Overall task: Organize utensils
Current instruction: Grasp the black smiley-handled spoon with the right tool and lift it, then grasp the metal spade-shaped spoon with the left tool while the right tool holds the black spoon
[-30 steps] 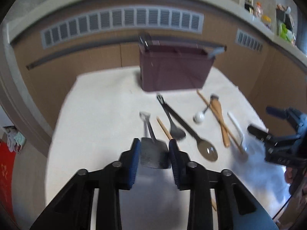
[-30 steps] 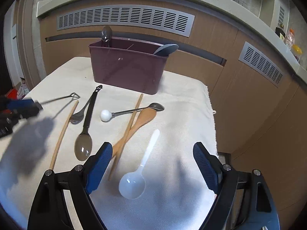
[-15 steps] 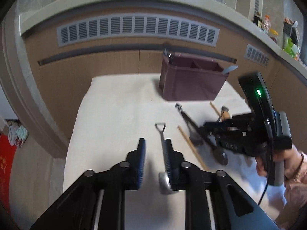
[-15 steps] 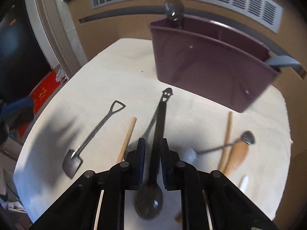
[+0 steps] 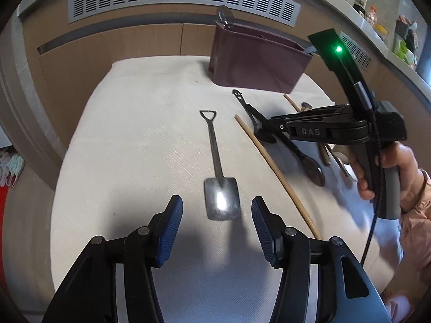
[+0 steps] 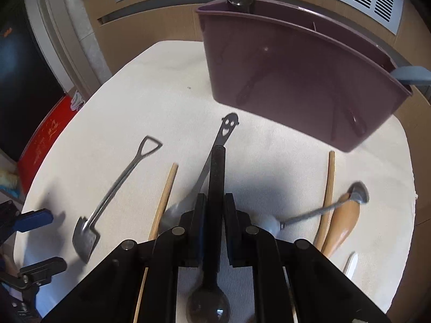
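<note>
Since a second ago the right gripper [image 6: 212, 210] has swung across from the white spoon and pinched its fingers [image 6: 200, 215] on the black spoon [image 6: 216, 177], handle between the pads, bowl toward the camera; the left gripper [image 5: 216, 224] has let go of the shovel-shaped spoon [image 5: 221, 196], its jaws opening, nothing between them, the spoon lying flat on the cream cloth [image 5: 134, 134] just ahead; beside it lie a chopstick [image 5: 274, 172] and a smiley-handled spoon [image 6: 226, 132]; farther back stands the maroon caddy [image 6: 291, 80], spoons already inside.
</note>
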`<state>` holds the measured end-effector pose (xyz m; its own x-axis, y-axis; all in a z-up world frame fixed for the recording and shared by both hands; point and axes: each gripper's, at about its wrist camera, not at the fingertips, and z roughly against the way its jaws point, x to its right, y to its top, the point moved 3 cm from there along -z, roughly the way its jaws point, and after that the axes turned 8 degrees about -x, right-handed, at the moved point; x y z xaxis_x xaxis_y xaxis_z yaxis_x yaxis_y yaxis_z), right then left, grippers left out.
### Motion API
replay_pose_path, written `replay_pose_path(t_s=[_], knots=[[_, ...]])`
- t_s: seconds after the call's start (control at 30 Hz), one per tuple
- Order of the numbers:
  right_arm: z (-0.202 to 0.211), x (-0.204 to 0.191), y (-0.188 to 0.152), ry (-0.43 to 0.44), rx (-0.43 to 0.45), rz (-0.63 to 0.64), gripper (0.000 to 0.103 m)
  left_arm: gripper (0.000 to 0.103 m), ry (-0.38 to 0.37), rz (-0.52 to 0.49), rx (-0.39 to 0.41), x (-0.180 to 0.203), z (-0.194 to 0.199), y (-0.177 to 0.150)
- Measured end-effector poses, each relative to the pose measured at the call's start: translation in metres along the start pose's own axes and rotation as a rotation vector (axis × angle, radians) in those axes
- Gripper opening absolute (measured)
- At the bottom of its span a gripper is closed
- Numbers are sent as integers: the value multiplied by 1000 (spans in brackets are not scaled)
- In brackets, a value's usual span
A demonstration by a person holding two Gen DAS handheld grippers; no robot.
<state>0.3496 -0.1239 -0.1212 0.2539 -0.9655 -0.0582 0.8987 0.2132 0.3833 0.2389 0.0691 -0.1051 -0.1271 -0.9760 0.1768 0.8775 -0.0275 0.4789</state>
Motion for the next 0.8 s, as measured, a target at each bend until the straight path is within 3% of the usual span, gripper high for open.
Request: replay_pose_path(t_s=[0.13, 0.23, 0.3, 0.37, 0.4, 0.47, 0.67, 0.7, 0.8], knots=[[27, 8, -18, 58, 32, -65, 11, 55, 12, 10, -2, 6, -8, -8], [49, 16, -35, 59, 87, -108, 11, 55, 93, 15, -6, 13, -21, -7], [63, 23, -49, 14, 122, -126, 11, 55, 169, -5, 4, 21, -28, -2], [70, 29, -60, 3, 136, -146, 11, 47, 188, -15, 15, 25, -30, 1], [74, 36, -69, 14, 137, -164, 11, 36, 173, -6, 17, 26, -30, 2], [75, 40, -75, 14, 137, -183, 11, 33, 169, 1, 21, 23, -26, 6], [80, 46, -91, -3, 147, -215, 11, 31, 184, -30, 194, 26, 29, 23], [81, 46, -92, -3, 153, -216, 11, 14, 183, -38, 217, 26, 37, 25], [86, 45, -93, 4, 171, -216, 11, 11, 173, -68, 274, 30, 59, 36]])
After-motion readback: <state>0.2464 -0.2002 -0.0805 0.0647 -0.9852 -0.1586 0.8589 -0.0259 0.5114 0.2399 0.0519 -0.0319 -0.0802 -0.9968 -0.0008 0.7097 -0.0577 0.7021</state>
